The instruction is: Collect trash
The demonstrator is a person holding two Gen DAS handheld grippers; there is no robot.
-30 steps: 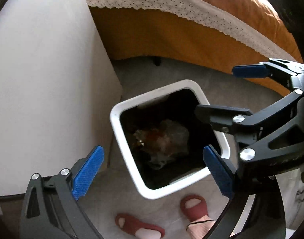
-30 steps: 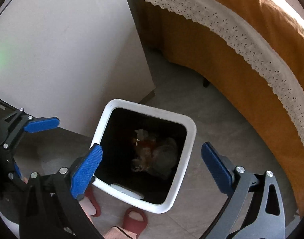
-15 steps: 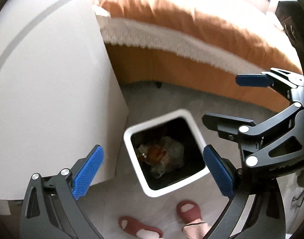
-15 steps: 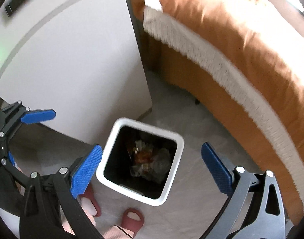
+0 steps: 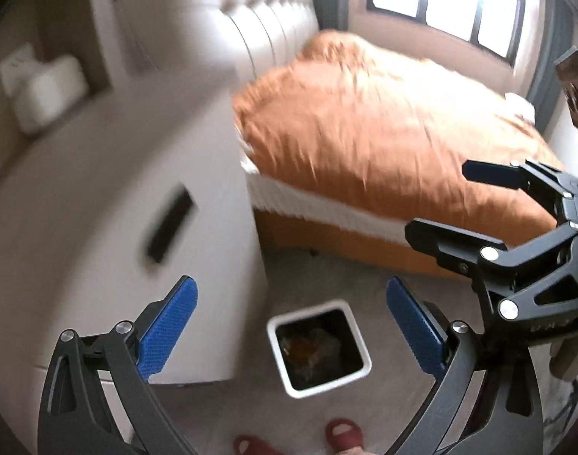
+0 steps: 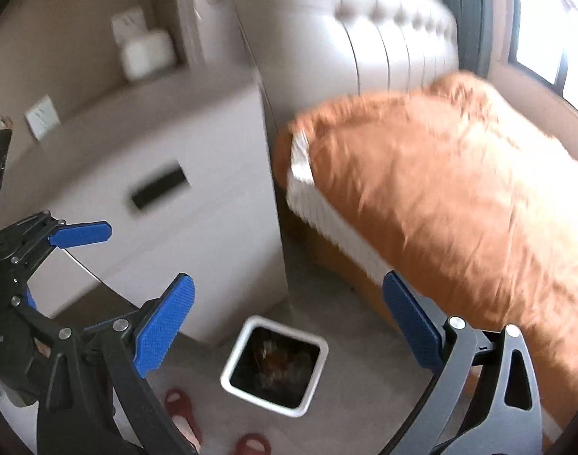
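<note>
Floor (image 5: 326, 288) holds bin (image 5: 355, 373) between nightstand (image 5: 213, 265) and bed (image 5: 364, 132)

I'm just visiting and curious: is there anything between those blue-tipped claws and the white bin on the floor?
Nothing visible. Both the left gripper and the right gripper are open and empty, high above the white trash bin, with only air and bare floor between. The bin's top is uncovered, with crumpled trash inside.

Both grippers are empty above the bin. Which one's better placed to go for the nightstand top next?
Left, probably. Left gripper and right gripper both hang open over the bin, but the nightstand sits on the left's side.
</note>
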